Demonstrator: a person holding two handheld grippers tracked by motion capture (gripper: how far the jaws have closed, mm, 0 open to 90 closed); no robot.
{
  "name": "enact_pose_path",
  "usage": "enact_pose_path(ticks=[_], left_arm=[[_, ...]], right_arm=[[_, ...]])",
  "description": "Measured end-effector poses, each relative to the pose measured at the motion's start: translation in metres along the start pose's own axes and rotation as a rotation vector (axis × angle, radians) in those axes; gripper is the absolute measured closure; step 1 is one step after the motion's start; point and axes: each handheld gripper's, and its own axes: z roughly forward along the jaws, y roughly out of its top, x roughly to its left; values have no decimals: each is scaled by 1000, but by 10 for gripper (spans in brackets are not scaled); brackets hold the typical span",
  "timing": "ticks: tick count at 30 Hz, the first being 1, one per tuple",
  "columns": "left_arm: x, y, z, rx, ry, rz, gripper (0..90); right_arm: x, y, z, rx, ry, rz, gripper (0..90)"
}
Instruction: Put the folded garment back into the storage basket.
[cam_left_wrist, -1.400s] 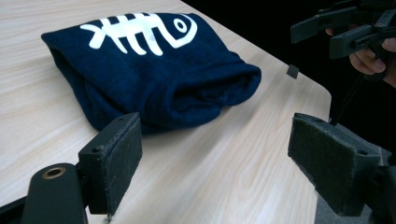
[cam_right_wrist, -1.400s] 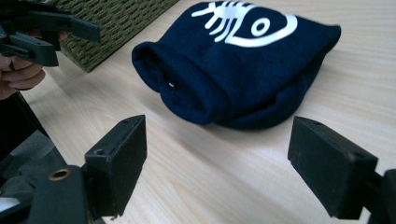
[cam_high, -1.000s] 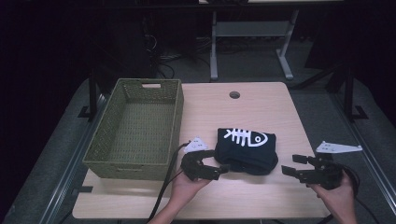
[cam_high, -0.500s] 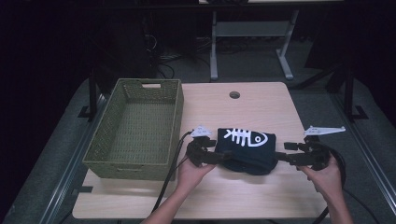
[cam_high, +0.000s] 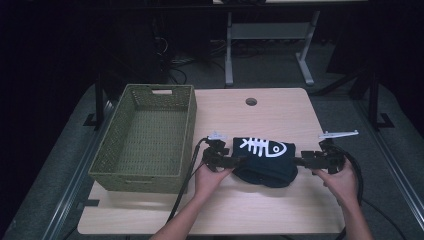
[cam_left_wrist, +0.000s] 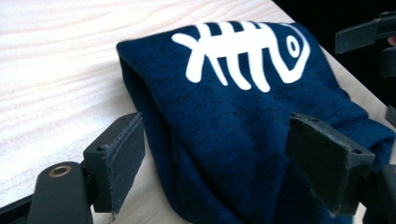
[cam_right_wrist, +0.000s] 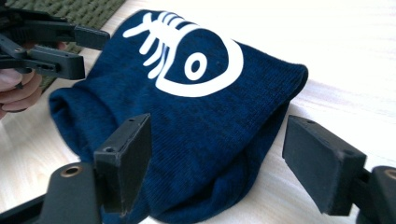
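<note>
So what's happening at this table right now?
A person has a gripper in each hand at either end of a folded dark blue garment with a white fish-skeleton print. The left gripper and right gripper both have open jaws straddling the fabric; the right's have just been closing. A green woven basket sits beside it.

Matt navy knit cloth (cam_high: 265, 160) with glossy white print, on smooth pale wood-grain table (cam_high: 280, 115); woven green basket (cam_high: 145, 135).

Folded navy cloth (cam_high: 265, 160) between left claw (cam_high: 239, 161) and right claw (cam_high: 299, 161), beside green basket (cam_high: 145, 172).
</note>
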Motion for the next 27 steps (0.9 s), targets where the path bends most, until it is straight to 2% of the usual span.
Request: enact_pose_path(ticks=[5, 9, 12, 16, 20, 25, 27], left_arm=[[5, -2, 6, 22, 11, -28, 213], [8, -2, 10, 33, 12, -48, 238], [9, -3, 13, 44, 9, -69, 247], [10, -4, 15, 47, 4, -74, 263], [8, -5, 18, 50, -19, -74, 349], [8, -7, 19, 47, -68, -96, 507], [7, -7, 18, 39, -78, -90, 578]], right_arm=[[-7, -1, 20, 45, 5, 43, 288], [-9, -3, 31, 71, -15, 58, 335], [-8, -4, 36, 72, -26, 68, 365], [-8, -9, 37, 56, -36, 80, 399], [-5, -12, 39, 45, -46, 73, 462], [1, -12, 43, 48, -65, 66, 599], [0, -13, 42, 38, -49, 78, 659]])
